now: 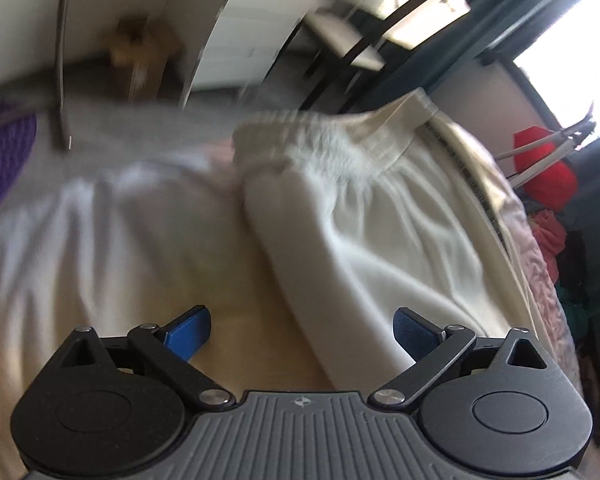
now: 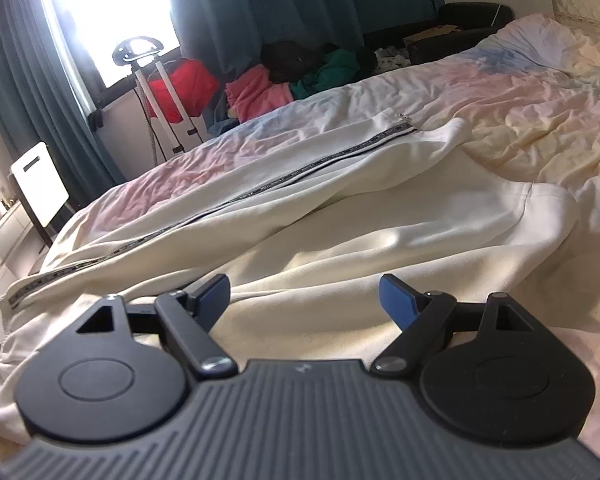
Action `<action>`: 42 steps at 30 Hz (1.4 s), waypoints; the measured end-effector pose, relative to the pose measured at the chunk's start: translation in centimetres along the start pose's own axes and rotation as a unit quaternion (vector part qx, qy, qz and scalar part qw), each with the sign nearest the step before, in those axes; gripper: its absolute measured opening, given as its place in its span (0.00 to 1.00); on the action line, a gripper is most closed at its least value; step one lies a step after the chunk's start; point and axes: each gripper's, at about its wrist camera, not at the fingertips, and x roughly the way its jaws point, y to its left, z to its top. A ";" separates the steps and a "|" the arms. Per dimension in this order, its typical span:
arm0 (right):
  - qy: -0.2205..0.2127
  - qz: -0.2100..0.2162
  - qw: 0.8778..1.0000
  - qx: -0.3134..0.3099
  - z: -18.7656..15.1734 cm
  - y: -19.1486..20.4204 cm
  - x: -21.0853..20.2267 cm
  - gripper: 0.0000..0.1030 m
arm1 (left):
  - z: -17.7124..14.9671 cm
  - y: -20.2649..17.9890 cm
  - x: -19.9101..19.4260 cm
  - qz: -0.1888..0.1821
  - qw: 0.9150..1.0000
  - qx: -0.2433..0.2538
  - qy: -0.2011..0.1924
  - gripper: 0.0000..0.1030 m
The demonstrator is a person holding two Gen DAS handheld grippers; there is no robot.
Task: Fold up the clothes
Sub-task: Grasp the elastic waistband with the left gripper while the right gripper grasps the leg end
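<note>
Cream-white track pants [image 2: 340, 216] with a black-and-white side stripe [image 2: 260, 188] lie spread on the bed. In the left wrist view, which is blurred, their gathered elastic waistband [image 1: 328, 140] lies ahead and one thick fold [image 1: 332, 272] runs down toward the gripper. My left gripper [image 1: 302, 330] hovers over the pants, open, with that fold lying between its blue pads but not pinched. My right gripper [image 2: 304, 300] is open just above the pants' legs, nothing between its fingers.
The bed sheet [image 2: 520, 92] is pastel and wrinkled. A pile of red, pink, green and black clothes [image 2: 284, 76] lies beyond the bed by the teal curtains. A purple basket [image 1: 0, 152] sits at the left and white drawers [image 1: 252, 28] stand behind.
</note>
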 end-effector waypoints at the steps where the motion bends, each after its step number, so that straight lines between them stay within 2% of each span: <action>1: 0.002 0.001 1.000 0.003 0.0 -0.1 0.1 0.81 | 0.1 0.1 0.2 -0.001 1.000 -0.006 0.004 0.99; 7: 0.005 0.003 1.000 0.010 -0.1 -0.2 0.0 0.81 | 0.3 1.1 0.0 -0.034 0.998 -0.049 -0.003 1.00; 12: 0.009 0.004 1.000 0.017 -0.1 -0.4 0.0 0.81 | 0.3 2.7 -1.0 -0.038 0.995 -0.087 -0.004 0.97; 17: 0.011 0.004 1.000 0.019 -0.1 -0.5 0.1 0.81 | 0.0 4.1 -2.3 -0.024 0.991 -0.131 -0.023 0.96; 22: 0.014 0.003 1.000 0.022 -0.1 -0.5 0.1 0.81 | -0.4 4.3 -3.6 0.008 0.990 -0.136 -0.043 0.95; 28: 0.016 0.005 1.000 0.026 -0.2 -0.5 0.2 0.81 | -0.7 3.5 -4.7 0.020 0.990 -0.127 -0.065 0.96; 32: 0.018 0.009 0.999 0.033 -0.1 -0.6 0.3 0.81 | -0.6 3.6 -4.2 -0.026 0.990 -0.134 -0.043 0.96; 35: 0.020 0.012 0.999 0.038 -0.1 -0.6 0.4 0.81 | -0.9 3.6 -2.8 -0.070 0.988 -0.140 0.008 0.96; 38: 0.022 0.012 0.999 0.044 0.0 -0.8 0.6 0.81 | -1.4 3.5 -1.5 -0.115 0.981 -0.152 0.044 0.96; 42: 0.011 0.003 0.995 0.099 1.0 -3.1 0.8 0.81 | -1.1 3.0 0.0 -0.173 0.970 -0.166 0.049 0.94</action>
